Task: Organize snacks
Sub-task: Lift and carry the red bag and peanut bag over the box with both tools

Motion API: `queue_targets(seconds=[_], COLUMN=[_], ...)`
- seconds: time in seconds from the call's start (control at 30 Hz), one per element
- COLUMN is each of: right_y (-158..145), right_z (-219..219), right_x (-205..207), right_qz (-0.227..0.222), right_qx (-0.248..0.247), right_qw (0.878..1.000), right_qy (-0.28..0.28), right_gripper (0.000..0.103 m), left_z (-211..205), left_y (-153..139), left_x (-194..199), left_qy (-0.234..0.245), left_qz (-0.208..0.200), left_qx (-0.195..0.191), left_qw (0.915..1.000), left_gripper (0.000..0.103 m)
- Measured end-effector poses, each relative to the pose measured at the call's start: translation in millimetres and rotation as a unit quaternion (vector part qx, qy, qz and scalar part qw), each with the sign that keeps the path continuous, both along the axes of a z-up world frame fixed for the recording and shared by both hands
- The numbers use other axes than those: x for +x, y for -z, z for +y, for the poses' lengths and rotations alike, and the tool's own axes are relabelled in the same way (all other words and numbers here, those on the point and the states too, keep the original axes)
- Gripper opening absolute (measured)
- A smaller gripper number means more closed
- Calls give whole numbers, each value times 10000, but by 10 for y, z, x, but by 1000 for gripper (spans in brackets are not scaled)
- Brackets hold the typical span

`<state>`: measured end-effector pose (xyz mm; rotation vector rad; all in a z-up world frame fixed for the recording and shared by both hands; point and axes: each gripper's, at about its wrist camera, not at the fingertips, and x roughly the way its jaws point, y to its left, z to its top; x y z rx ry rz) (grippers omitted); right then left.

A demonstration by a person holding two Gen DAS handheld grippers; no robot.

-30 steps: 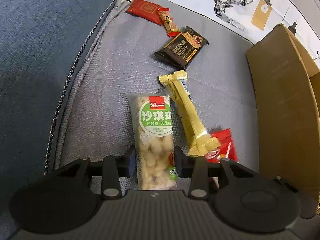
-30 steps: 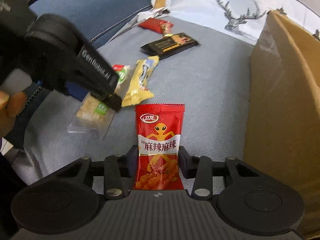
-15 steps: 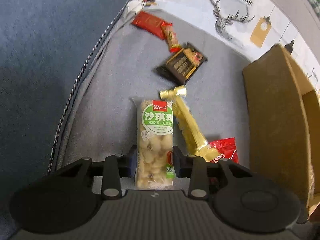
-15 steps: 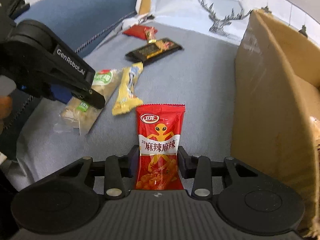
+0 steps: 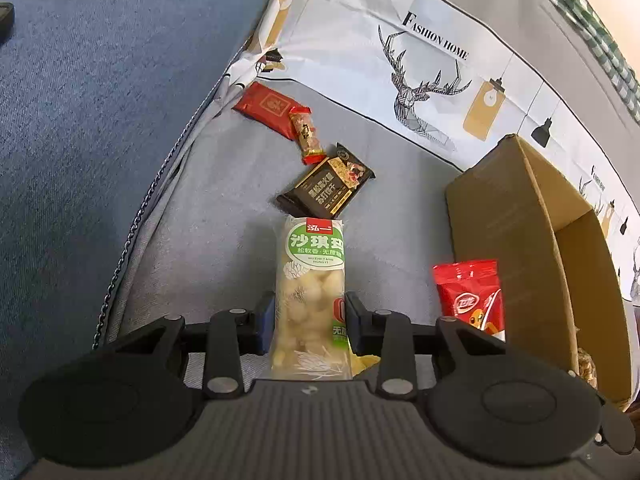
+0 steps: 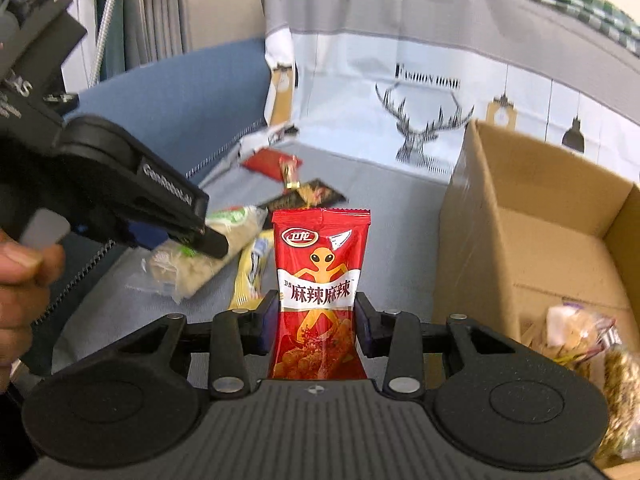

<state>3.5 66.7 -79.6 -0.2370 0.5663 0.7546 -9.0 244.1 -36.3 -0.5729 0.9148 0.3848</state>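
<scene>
My left gripper (image 5: 310, 320) is shut on a clear sachima pack with a green label (image 5: 312, 276), held off the grey cushion. In the right wrist view the same left gripper (image 6: 210, 242) pinches that pack (image 6: 216, 258) at the left. My right gripper (image 6: 316, 320) is shut on a red spicy-strip packet (image 6: 320, 280), which stands upright between the pads. That red packet (image 5: 470, 300) also shows in the left wrist view, beside the open cardboard box (image 5: 516, 240). The box (image 6: 532, 208) stands to the right of both grippers.
On the cushion lie a yellow packet (image 6: 252, 276), a black biscuit packet (image 5: 326, 188), a flat red packet (image 5: 266, 106) and a small red candy (image 5: 306, 134). Several snacks (image 6: 580, 336) lie inside the box. A deer-print cloth (image 5: 420, 80) hangs behind. A person's hand (image 6: 20, 280) grips the left tool.
Both grippers have risen and tipped up, lifting their packets off the cushion. The yellow packet stayed on the cushion. The box's inside has come into the right wrist view.
</scene>
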Motion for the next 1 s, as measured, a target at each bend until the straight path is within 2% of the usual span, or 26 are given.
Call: queue_targets(seconds=[0.23, 0.53, 1.0], right_y=[-120, -357, -505], right_z=[-79, -252, -548], right_x=[12, 50, 102], right_qz=[-129, -350, -674], right_qx=[219, 731, 1040], right_qw=[9996, 9966, 9919], right_qy=[96, 152, 279], right_gripper=[40, 40, 40], left_z=[-26, -69, -205], left_y=[-71, -187, -290], left_x=[-14, 2, 96], left_qy=[-3, -60, 126], left_qz=[-253, -591, -924], left_qx=[-20, 9, 99], left_qw=[9997, 9982, 9956], left_gripper=[39, 39, 39])
